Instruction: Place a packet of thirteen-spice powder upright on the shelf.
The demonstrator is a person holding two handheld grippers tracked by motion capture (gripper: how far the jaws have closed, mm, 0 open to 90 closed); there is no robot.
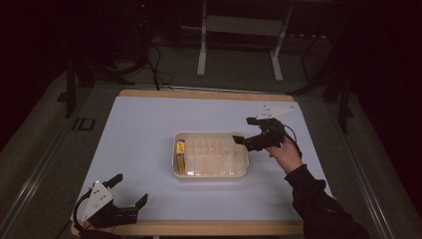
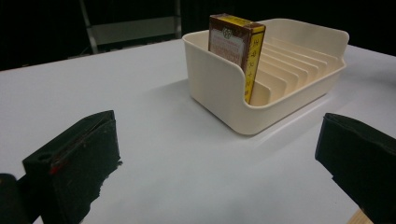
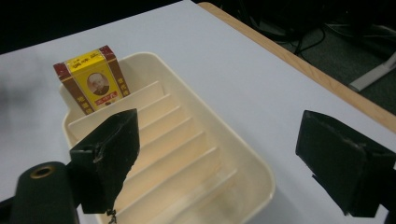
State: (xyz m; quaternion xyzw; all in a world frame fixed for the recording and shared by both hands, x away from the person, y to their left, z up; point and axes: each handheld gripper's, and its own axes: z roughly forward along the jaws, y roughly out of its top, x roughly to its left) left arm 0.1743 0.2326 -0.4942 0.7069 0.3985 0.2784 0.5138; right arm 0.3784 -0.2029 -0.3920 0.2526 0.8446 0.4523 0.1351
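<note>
A cream slotted tray (image 1: 242, 165) (image 2: 219, 88) (image 3: 254, 163) sits at the middle of the white table. A yellow and brown box (image 1: 180, 156) (image 2: 237, 49) (image 3: 92, 80) stands upright in the slot at its left end. My right gripper (image 1: 245, 130) (image 3: 215, 163) hovers over the tray's right end, held by a hand in a dark sleeve, jaws wide apart with nothing between them. My left gripper (image 1: 130, 190) (image 2: 215, 158) rests at the table's front left corner, jaws open and empty, pointing toward the tray.
The table's wooden edge (image 1: 199, 94) (image 3: 299, 65) runs along the far side. Beyond it stand a white metal frame (image 1: 201, 45) and cables on the floor (image 1: 159, 64). Bare white tabletop (image 1: 134, 134) surrounds the tray.
</note>
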